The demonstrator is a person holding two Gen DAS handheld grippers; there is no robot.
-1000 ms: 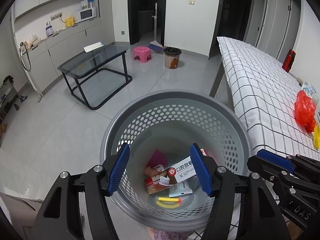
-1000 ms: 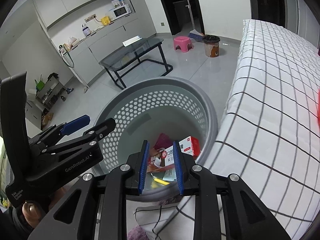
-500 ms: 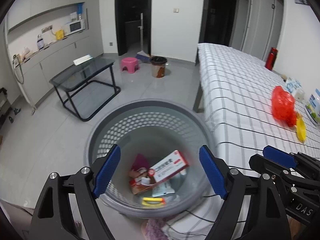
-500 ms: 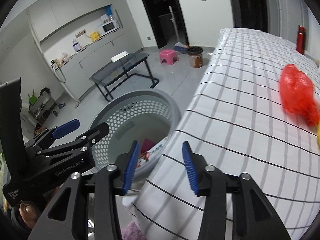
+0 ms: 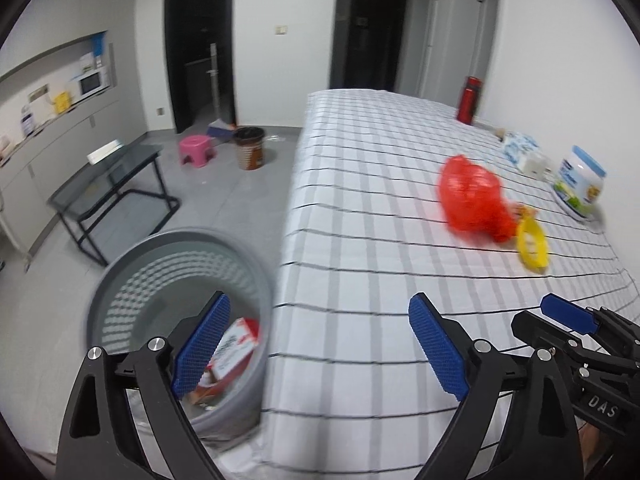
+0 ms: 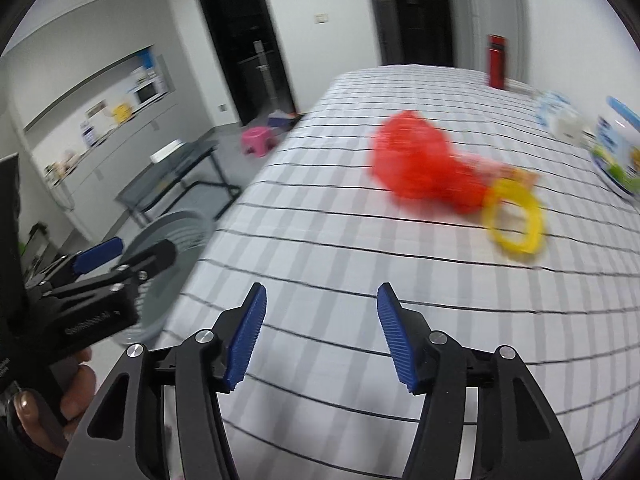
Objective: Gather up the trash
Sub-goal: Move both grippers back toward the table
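One red bag (image 5: 470, 200), one yellow ring (image 5: 531, 243), one basket (image 5: 120, 264)

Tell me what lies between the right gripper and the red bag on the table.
Nothing: only bare checked tablecloth separates the open right gripper from the red bag, as the right wrist view shows.

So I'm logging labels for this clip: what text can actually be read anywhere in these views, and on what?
"DAS": white letters on the black body of the right tongs, seen from the left wrist.
Body of the left tongs: white lettering, too blurred to read.
White tub with blue lid: label print too small.
Red and white box in the grey basket: print blurred.
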